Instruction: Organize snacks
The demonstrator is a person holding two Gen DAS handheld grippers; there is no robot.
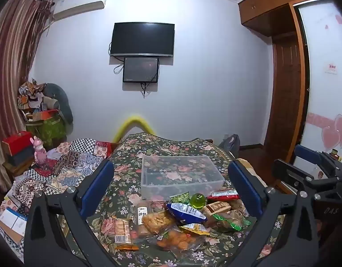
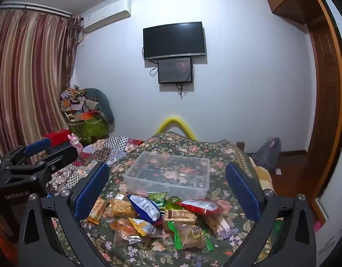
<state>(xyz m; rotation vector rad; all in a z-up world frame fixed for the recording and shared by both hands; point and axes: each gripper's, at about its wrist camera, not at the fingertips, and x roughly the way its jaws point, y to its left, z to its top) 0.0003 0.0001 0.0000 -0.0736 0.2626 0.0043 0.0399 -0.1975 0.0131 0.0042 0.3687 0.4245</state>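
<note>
Clear bin sits open-topped mid-bed; the snack pile crowds its near wall; floral blanket bare either side.

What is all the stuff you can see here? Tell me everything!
clear box: one, see-through, nothing in it, on the flowery cloth behind the snacks
snack pile: many packets, mixed colours, in front of the clear box
blue packet: one, on top of the pile
green jelly cup: one, near the box
red packet: one, right side of pile
flowery cloth: one, dark green with pink roses
television: one, black, on the wall
pink toy: one, far left
left gripper: open, blue pads
right gripper: open, blue pads
</note>
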